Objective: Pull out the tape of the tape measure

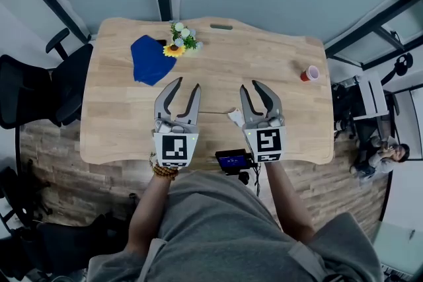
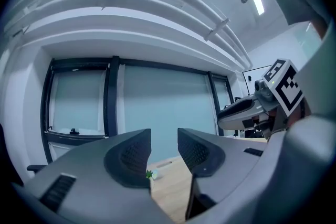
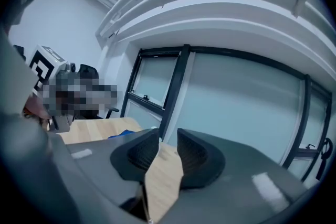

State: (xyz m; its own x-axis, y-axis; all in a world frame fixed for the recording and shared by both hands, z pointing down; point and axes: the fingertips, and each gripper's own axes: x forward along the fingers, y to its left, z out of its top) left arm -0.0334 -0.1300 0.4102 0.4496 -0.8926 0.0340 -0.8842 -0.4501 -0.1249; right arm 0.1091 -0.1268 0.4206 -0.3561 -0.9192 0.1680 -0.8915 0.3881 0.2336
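A small white object (image 1: 235, 117), possibly the tape measure, lies on the wooden table (image 1: 218, 63) just left of my right gripper's body. My left gripper (image 1: 187, 84) hovers over the table's near half, open, with nothing between its jaws. My right gripper (image 1: 250, 85) is beside it with its jaws apart by a narrow gap and empty. In the left gripper view the left gripper (image 2: 164, 140) points up at the windows, and the right gripper (image 2: 251, 107) shows at the right. The right gripper view shows only bare table (image 3: 165, 176) between the right gripper (image 3: 168, 145) jaws.
A blue cloth (image 1: 151, 60) and a small bunch of flowers (image 1: 182, 39) lie at the far left of the table. A red cup (image 1: 310, 73) stands at the far right. A dark device (image 1: 231, 159) is at the near edge. Office chairs (image 1: 39, 86) stand to the left.
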